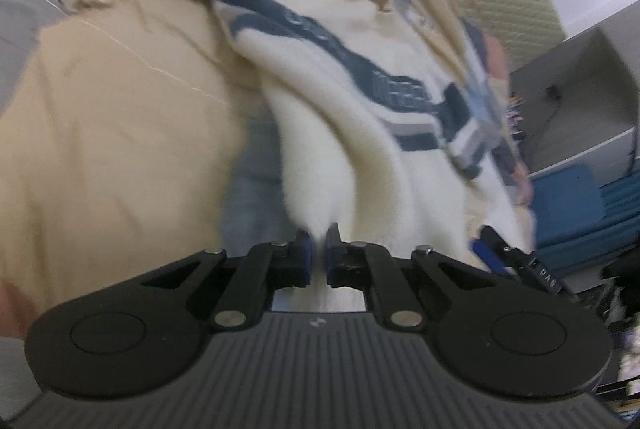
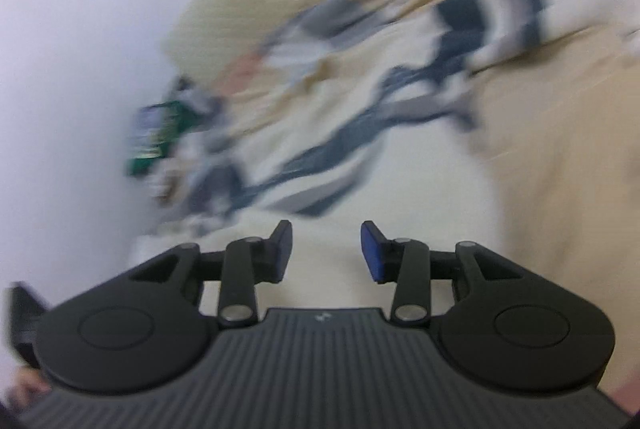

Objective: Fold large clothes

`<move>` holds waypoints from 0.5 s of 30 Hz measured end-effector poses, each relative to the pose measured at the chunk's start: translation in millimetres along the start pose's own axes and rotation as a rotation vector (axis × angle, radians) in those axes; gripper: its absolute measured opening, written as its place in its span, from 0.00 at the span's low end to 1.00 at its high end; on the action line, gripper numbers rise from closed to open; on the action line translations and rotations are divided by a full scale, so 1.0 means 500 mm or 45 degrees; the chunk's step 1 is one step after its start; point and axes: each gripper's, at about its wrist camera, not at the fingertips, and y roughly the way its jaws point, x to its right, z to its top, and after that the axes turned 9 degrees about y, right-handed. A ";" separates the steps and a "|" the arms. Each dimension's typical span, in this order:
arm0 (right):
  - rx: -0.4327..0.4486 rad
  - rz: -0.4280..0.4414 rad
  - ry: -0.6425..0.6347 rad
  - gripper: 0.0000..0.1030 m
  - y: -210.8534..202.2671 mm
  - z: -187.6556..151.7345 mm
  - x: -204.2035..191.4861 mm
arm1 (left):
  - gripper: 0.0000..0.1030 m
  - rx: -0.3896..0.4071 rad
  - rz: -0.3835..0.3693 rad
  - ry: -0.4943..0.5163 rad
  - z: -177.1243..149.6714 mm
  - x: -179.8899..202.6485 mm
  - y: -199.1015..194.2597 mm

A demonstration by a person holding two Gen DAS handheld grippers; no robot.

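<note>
Pinching a cream garment, left tongs tilt down; right tongs gape empty.

A: Count of grippers across both views?
B: Two. The left gripper and the right gripper, each with two fingers.

A: Garments?
B: One cream sweater with navy and grey stripes, and one tan garment beside it.

A: Other items?
B: One green packet, blurred. One blue bin, partly seen. Nothing further countable through the blur.
</note>
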 end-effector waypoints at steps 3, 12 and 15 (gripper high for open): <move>0.049 -0.220 0.034 0.70 -0.009 0.004 0.039 | 0.07 -0.034 0.071 0.022 0.001 -0.006 0.006; -0.280 -0.050 0.361 0.67 0.083 -0.028 0.128 | 0.07 -0.067 0.139 -0.013 -0.010 -0.022 0.058; -0.333 -0.052 0.261 0.10 0.098 -0.041 0.093 | 0.07 -0.067 0.133 -0.034 -0.007 -0.028 0.060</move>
